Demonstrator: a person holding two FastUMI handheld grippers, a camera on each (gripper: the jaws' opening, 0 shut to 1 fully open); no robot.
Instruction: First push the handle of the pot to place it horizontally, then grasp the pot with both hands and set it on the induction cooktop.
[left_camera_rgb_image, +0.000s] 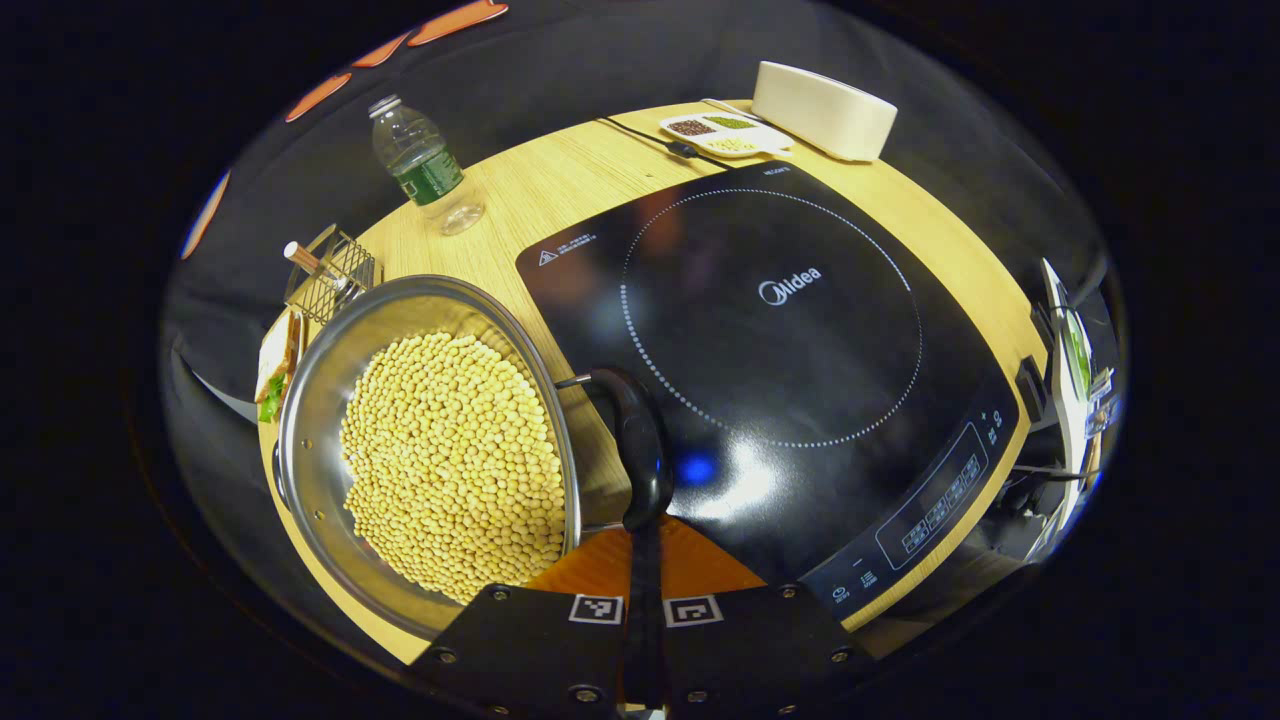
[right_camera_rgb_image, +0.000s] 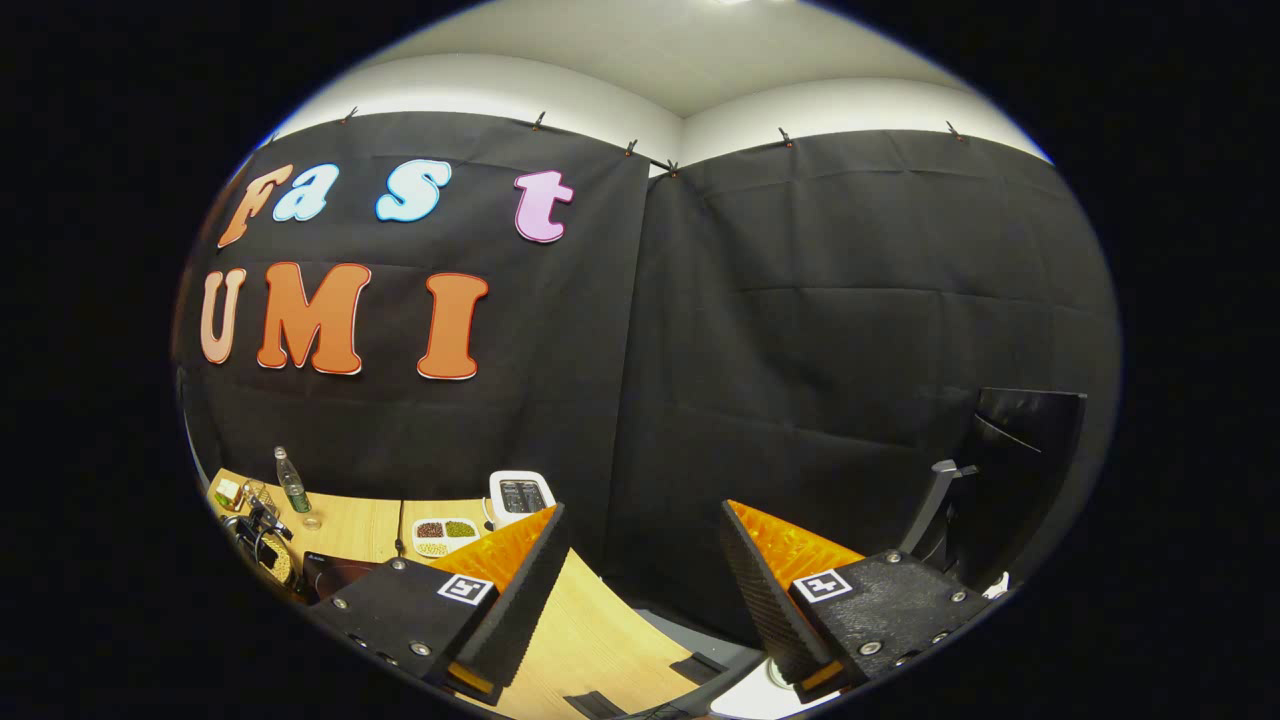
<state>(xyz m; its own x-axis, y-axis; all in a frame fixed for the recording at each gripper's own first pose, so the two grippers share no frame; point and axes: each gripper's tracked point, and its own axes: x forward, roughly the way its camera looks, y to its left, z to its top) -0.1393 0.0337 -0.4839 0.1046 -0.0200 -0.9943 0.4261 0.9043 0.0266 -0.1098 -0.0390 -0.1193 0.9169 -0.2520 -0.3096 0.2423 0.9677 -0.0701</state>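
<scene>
In the left gripper view a steel pot (left_camera_rgb_image: 320, 420) full of yellow soybeans (left_camera_rgb_image: 450, 460) stands on the wooden table, left of the black induction cooktop (left_camera_rgb_image: 800, 380). Its black handle (left_camera_rgb_image: 630, 430) runs from the rim down toward me and lies over the cooktop's left edge. My left gripper (left_camera_rgb_image: 645, 535) is shut, with its tips right at the handle's end. My right gripper (right_camera_rgb_image: 640, 580) is open and empty, held high and facing the booth wall. Far off at its lower left are the pot (right_camera_rgb_image: 272, 560) and the cooktop (right_camera_rgb_image: 335, 572).
A water bottle (left_camera_rgb_image: 425, 165), a wire rack (left_camera_rgb_image: 335, 270) and a plate with a sandwich (left_camera_rgb_image: 278, 365) stand behind and left of the pot. A divided dish of beans (left_camera_rgb_image: 725, 133), a white box-shaped appliance (left_camera_rgb_image: 825, 108) and a cable (left_camera_rgb_image: 650, 140) lie beyond the cooktop.
</scene>
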